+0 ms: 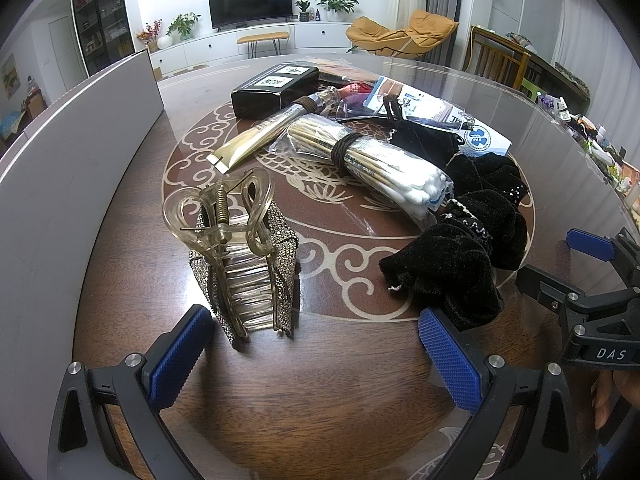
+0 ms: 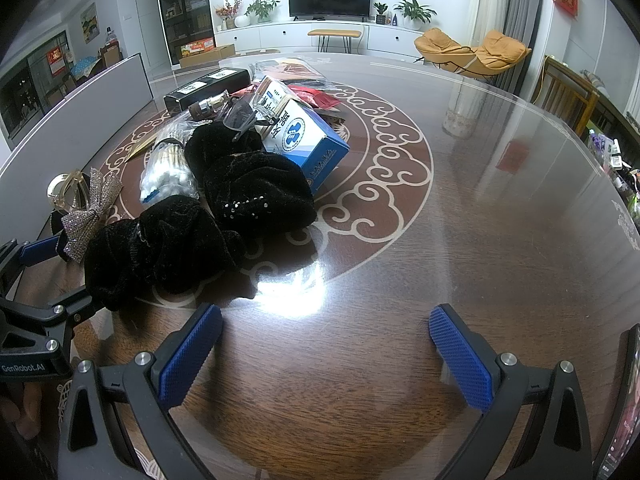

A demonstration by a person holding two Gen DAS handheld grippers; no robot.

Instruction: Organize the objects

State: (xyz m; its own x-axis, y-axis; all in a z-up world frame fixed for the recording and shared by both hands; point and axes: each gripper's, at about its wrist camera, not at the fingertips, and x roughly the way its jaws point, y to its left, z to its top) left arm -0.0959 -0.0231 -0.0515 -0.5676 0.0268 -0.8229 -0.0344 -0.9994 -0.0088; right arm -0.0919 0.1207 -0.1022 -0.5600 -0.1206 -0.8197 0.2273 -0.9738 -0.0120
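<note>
A clear hair claw clip (image 1: 236,248) with a rhinestone bow stands on the round table just ahead of my left gripper (image 1: 316,356), which is open with nothing between its fingers. Behind it lie a bundle of cotton swabs (image 1: 376,164), a gold tube (image 1: 260,136), a black box (image 1: 276,90) and black velvet scrunchies (image 1: 468,248). In the right wrist view the scrunchies (image 2: 208,216), the rhinestone bow (image 2: 88,212) and a blue-and-white box (image 2: 308,140) lie to the left of my right gripper (image 2: 324,356), which is open over bare table.
A grey panel (image 1: 72,152) stands along the table's left side. The right gripper's body (image 1: 592,292) shows at the right edge of the left wrist view. Small clutter (image 2: 624,176) lines the far right rim. The glossy table top (image 2: 500,208) reflects light.
</note>
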